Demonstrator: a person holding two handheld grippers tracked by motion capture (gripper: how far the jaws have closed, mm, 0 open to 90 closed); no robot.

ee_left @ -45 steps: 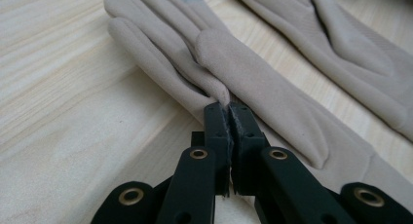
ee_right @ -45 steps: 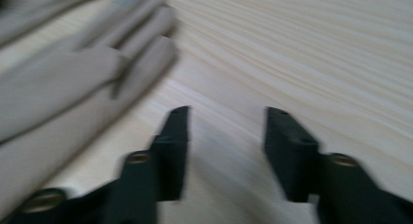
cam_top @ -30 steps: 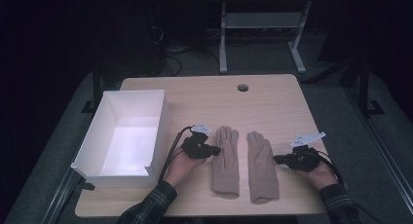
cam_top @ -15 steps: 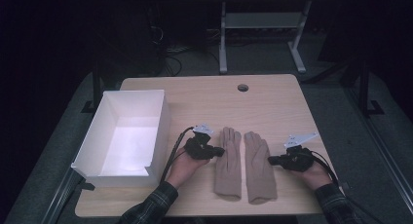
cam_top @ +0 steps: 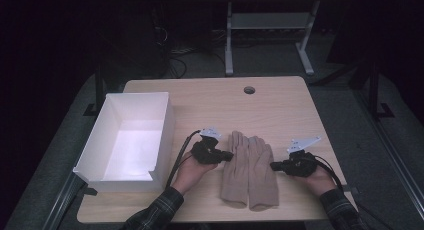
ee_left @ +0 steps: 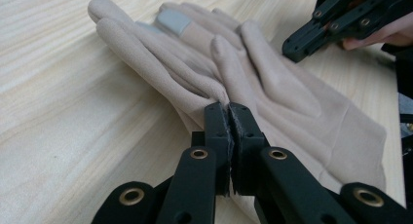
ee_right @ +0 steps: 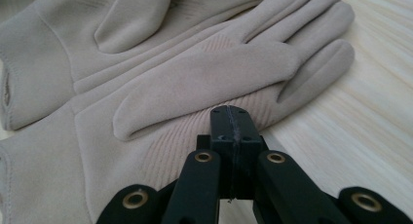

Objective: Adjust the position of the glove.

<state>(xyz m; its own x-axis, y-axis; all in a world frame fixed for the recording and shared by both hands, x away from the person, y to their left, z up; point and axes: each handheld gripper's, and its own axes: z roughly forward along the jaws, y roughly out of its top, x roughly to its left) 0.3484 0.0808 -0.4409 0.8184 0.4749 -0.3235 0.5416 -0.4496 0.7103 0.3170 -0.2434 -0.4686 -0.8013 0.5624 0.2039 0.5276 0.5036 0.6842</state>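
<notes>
While both beige gloves (cam_top: 250, 170) lie side by side, touching, on the wooden table (cam_top: 280, 110), the left gripper (cam_top: 227, 155) and right gripper (cam_top: 274, 165) flank them, jaws pressed together on nothing.

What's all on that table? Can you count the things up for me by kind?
Beige gloves: 2, the left glove and the right glove, lying side by side.
White boxes: 1, the open box at the table's left.
Hand-held grippers: 2, the left gripper and the right gripper, both shut.
Total: 5
</notes>
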